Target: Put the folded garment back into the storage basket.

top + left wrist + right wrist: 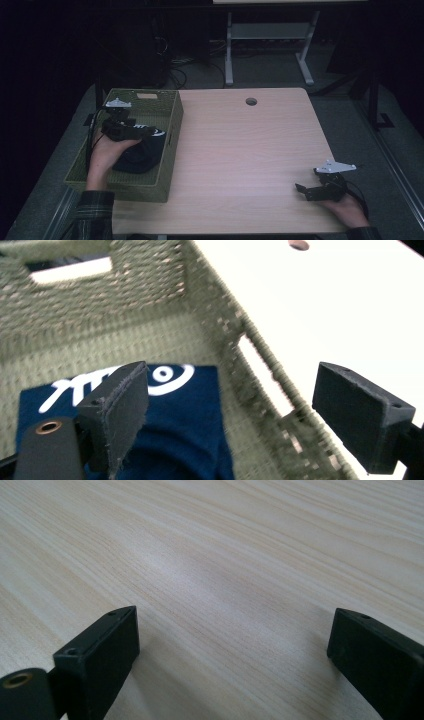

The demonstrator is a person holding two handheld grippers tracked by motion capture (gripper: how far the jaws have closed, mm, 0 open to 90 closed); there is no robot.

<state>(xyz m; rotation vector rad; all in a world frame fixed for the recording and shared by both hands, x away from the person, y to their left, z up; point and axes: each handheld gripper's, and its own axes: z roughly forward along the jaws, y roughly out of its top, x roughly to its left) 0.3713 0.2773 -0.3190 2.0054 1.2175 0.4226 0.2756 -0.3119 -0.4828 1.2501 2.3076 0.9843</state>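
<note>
- High view is showing the woven green basket (pixel 169 145) sitting on the desk (pixel 240 160) at its left edge, and everything else is placing itself around that basket.
- The left tongs (pixel 150 131) are hovering inside the basket, above a folded navy cloth (pixel 142 155) that is lying on the basket's floor toward its near end.
- In the left gripper view the cloth (pixel 185 420) is showing a white printed logo, and it is lying flat against the basket's weave (pixel 150 335), close to the side wall with the handle slot.
- The left tongs (pixel 230 415) are standing spread wide, nothing between them; the cloth is lying free below.
- The right tongs (pixel 301 190) are resting well apart from the basket, over at the desk's near right corner, with a hand (pixel 347 207) under them.
- In the right gripper view the right tongs (pixel 232 655) are also gaping wide over bare wood (pixel 225 555), pinching nothing.
</note>
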